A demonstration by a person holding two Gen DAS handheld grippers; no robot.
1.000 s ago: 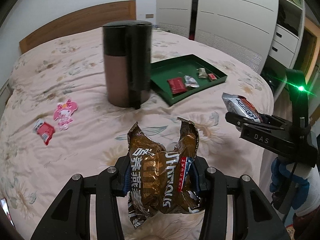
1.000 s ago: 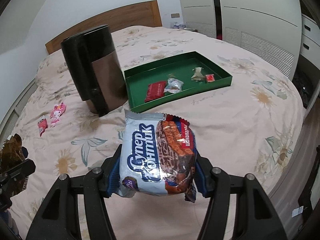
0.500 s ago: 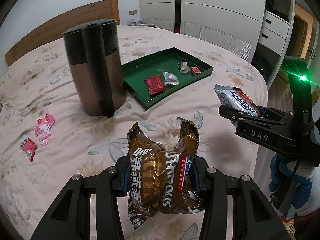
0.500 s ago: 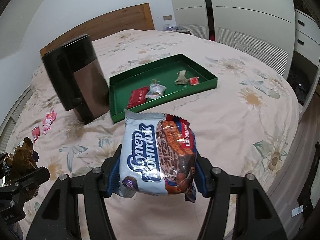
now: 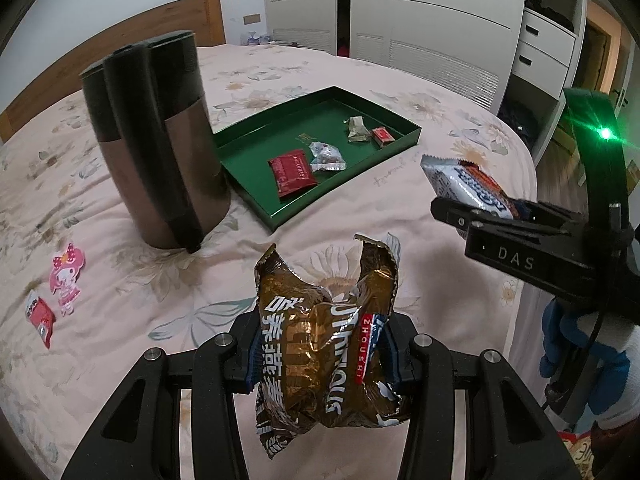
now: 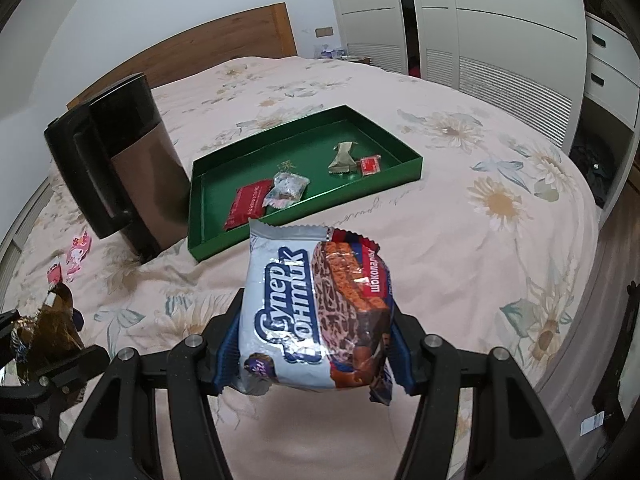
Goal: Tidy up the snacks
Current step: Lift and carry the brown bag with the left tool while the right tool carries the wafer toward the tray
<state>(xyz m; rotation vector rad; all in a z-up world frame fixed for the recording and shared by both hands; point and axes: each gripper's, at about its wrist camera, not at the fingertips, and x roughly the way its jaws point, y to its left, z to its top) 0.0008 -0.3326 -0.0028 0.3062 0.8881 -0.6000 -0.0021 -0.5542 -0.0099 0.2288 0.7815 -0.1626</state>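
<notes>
My left gripper [image 5: 320, 354] is shut on a crumpled brown-gold snack bag [image 5: 326, 344], held above the bed. My right gripper [image 6: 314, 350] is shut on a white-and-blue chocolate wafer pack [image 6: 316, 312]; that pack also shows at the right of the left wrist view [image 5: 466, 186]. A green tray [image 5: 396, 118] lies ahead on the bed, also in the right wrist view [image 6: 404, 140]. It holds a red packet [image 5: 292, 172], a silver wrapper [image 5: 326, 156], a folded olive wrapper [image 5: 356, 130] and a small red candy [image 5: 382, 136].
A tall dark kettle [image 5: 156, 140] stands left of the tray. A pink character sticker [image 5: 66, 278] and a small red packet [image 5: 40, 318] lie at the far left on the floral bedspread [image 5: 280, 76]. White wardrobes [image 5: 420, 12] stand behind; the bed's edge is at right.
Both grippers, still holding their snacks, have drawn back from the bed and swung left: the kettle and tray sit further right and smaller in the views.
</notes>
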